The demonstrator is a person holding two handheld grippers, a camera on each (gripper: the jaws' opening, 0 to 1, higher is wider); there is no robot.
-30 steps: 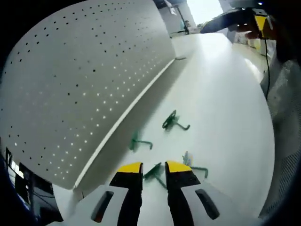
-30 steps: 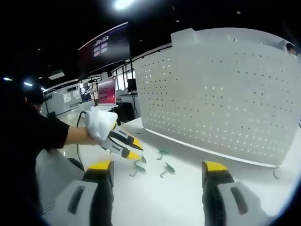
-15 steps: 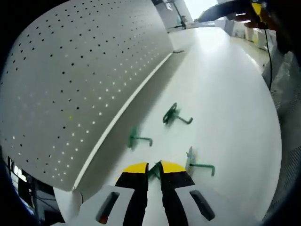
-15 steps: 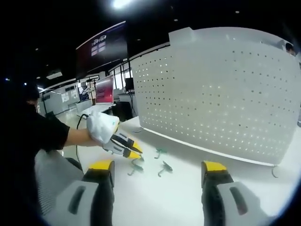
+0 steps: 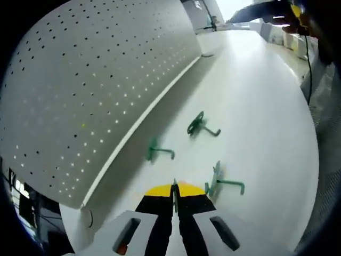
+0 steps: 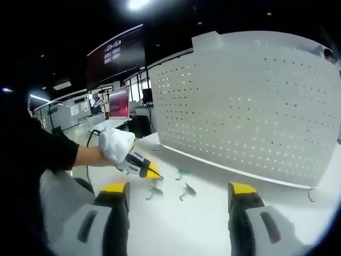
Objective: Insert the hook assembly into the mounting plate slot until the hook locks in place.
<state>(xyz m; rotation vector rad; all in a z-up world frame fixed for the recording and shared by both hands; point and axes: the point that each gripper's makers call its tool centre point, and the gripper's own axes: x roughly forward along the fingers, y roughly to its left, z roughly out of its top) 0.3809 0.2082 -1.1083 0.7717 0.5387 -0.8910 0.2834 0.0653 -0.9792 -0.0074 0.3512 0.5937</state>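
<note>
A white perforated mounting plate stands upright along the white table. My left gripper is shut low over the table, and a thin sliver of a green hook shows between its yellow tips. Three other green hooks lie ahead: one by the plate's foot, one farther out, one just right of the jaws. In the right gripper view the plate fills the right side, and my right gripper is held open in the air, nothing in it. The left gripper sits down among the hooks.
A person's gloved hand and dark sleeve hold the left gripper. A small hook-shaped foot props the plate at the right end. Monitors and desks stand in the dim room behind. Bare table stretches in front of the plate.
My left gripper's jaws have closed from a wide gap to shut, pinching the green hook that lay between them. The right gripper has stayed open and nearly still.
</note>
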